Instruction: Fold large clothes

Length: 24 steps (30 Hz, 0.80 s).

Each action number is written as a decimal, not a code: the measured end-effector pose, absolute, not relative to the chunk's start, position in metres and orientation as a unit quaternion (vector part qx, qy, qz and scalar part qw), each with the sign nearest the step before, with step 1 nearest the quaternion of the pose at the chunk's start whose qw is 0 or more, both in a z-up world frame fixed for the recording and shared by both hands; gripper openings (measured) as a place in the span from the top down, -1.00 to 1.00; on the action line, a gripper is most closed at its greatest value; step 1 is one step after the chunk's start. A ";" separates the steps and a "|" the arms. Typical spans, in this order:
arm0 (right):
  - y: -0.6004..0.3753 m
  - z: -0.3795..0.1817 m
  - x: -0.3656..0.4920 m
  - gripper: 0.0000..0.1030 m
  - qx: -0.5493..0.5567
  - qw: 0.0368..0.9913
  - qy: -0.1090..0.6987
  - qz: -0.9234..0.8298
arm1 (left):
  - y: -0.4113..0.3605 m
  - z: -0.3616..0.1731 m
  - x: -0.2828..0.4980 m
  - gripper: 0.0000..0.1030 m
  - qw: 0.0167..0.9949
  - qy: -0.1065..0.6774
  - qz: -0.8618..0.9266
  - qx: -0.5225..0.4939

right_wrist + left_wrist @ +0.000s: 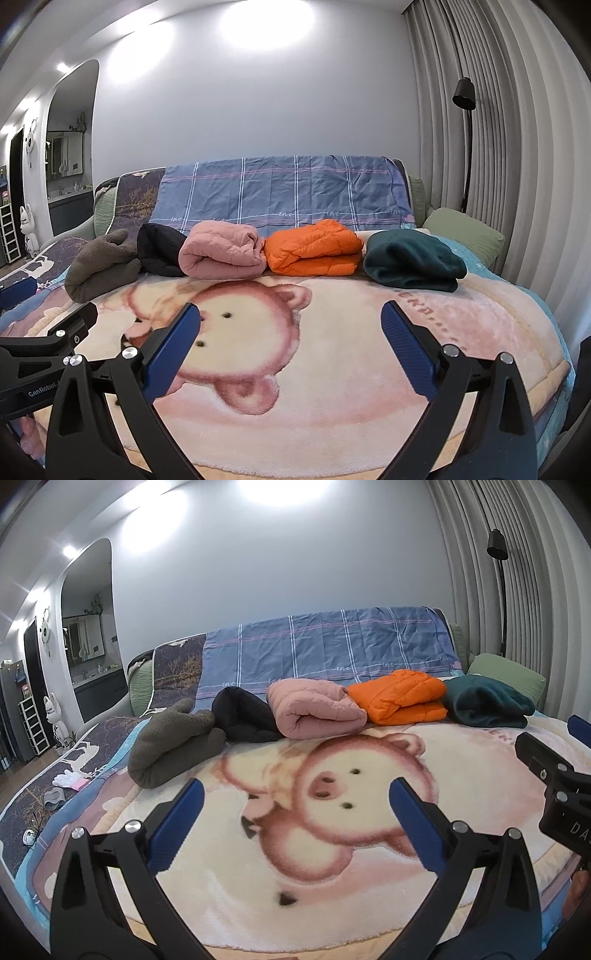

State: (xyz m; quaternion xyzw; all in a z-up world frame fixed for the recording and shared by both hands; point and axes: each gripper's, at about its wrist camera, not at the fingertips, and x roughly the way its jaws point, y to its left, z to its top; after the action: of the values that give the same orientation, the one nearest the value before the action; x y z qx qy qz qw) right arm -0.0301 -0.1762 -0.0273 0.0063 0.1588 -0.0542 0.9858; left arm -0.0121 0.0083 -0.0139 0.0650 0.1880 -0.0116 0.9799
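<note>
Left gripper (295, 790) and right gripper (290, 314) spread wide, empty, over fluffy pig-print blanket (332, 369). Ahead, folded row: grey fleece (99, 266), black jacket (159, 249), pink quilted jacket (221, 251), orange puffer (314, 249), teal fleece (410, 262).

The blanket (332, 369) in front lies bare; five folded clothes (221, 251) block the far bed, apparently touching.

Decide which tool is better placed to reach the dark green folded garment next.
Probably the right tool: the dark green garment lies at the row's right end, nearer its side. Both tools are open and empty.
</note>
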 end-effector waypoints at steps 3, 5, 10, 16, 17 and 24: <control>-0.176 -0.029 -0.028 -0.91 0.008 0.985 0.162 -0.055 | 0.008 -0.015 -0.012 -0.96 0.980 0.190 -0.014 0.065; -0.176 -0.030 -0.027 -0.91 0.007 0.985 0.163 -0.057 | 0.007 -0.015 -0.011 -0.96 0.980 0.189 -0.018 0.064; -0.176 -0.030 -0.026 -0.91 0.008 0.985 0.163 -0.060 | 0.007 -0.015 -0.011 -0.96 0.980 0.186 -0.019 0.062; -0.175 -0.032 -0.022 -0.91 0.003 0.983 0.173 -0.068 | 0.007 -0.016 -0.009 -0.96 0.981 0.184 -0.011 0.068; -0.175 -0.033 -0.021 -0.91 0.003 0.982 0.174 -0.068 | 0.007 -0.016 -0.008 -0.96 0.980 0.185 -0.011 0.067; -0.178 -0.037 -0.016 -0.91 0.007 0.980 0.187 -0.069 | 0.004 -0.019 -0.005 -0.96 0.979 0.189 -0.014 0.073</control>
State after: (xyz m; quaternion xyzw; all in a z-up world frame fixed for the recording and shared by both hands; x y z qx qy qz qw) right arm -0.0155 -0.1780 -0.0366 0.0070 0.1874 -0.0692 0.9798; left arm -0.0049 0.0039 -0.0189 0.0731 0.1894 -0.0138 0.9791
